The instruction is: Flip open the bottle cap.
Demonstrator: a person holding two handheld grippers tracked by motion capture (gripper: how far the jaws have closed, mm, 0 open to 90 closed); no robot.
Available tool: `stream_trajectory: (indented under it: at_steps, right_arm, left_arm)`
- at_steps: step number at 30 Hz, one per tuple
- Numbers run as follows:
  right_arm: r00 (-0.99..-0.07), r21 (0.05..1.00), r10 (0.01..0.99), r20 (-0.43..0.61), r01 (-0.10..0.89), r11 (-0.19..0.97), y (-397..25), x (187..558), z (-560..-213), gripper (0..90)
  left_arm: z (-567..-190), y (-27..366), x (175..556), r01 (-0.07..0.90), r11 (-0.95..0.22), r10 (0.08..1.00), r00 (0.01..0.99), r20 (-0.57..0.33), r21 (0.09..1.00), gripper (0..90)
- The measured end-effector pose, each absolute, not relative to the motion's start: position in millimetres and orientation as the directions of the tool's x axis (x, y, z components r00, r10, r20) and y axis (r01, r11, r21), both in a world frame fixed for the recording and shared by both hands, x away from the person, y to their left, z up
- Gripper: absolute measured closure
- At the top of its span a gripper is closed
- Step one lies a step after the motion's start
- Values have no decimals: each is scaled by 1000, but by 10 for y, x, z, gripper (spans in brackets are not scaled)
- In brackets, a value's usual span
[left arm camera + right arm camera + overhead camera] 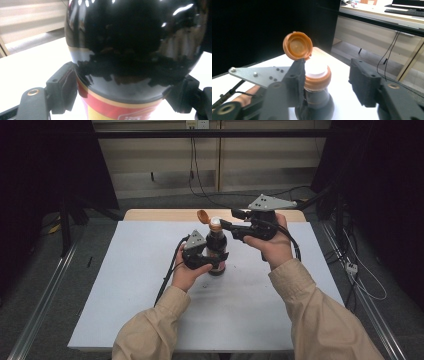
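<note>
High view first: we see the white table [150, 270] taking up the centre of the frame, sleeves coming in from the bottom edge. We note the dark bottle [216, 251] standing upright on it, a little above frame centre. Left gripper [212, 261] sits just left of the bottle, jaws clamped around its lower body. Right gripper [225, 219] is up and right of the bottle, jaws pointing left at the neck.

Left gripper view: we get the bottle [135, 42] close up, glossy black, with a red and yellow label band at the bottom centre. One jaw presses each side of it, lower left and lower right of the frame, so that claw holds the bottle.

Right gripper view: we see the bottle [317, 100] at bottom centre, its orange collar [318, 78] and white opening between the jaws. Right gripper [328, 80] stands wide open, left jaw just beside the collar, right jaw well apart from it. Smallest item: the orange flip cap [297, 45], hinged open and tilted back, upper left of centre, just above the left jaw tip. We also spot it in the high view [203, 216], just up and left of the bottle top.
</note>
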State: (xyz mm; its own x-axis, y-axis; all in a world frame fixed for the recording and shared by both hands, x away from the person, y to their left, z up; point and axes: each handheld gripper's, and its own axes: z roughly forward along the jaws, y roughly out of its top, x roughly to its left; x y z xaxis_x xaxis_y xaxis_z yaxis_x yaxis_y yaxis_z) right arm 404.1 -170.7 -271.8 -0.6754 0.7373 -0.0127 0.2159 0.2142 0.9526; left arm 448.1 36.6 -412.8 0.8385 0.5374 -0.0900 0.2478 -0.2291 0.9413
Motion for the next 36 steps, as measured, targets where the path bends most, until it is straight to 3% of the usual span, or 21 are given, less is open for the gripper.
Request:
stream_trajectory:
  at_steps: [16,36]
  right_arm:
    - [-663,952,748,19,240,188,-1791,3992,-2876,286]
    - [-674,939,737,55,285,191,-1857,3873,-3224,216]
  left_arm:
    - [-4068,466,4433,270,-239,538,837,-104,933,122]
    - [-4034,711,4318,264,-261,503,858,-102,929,109]
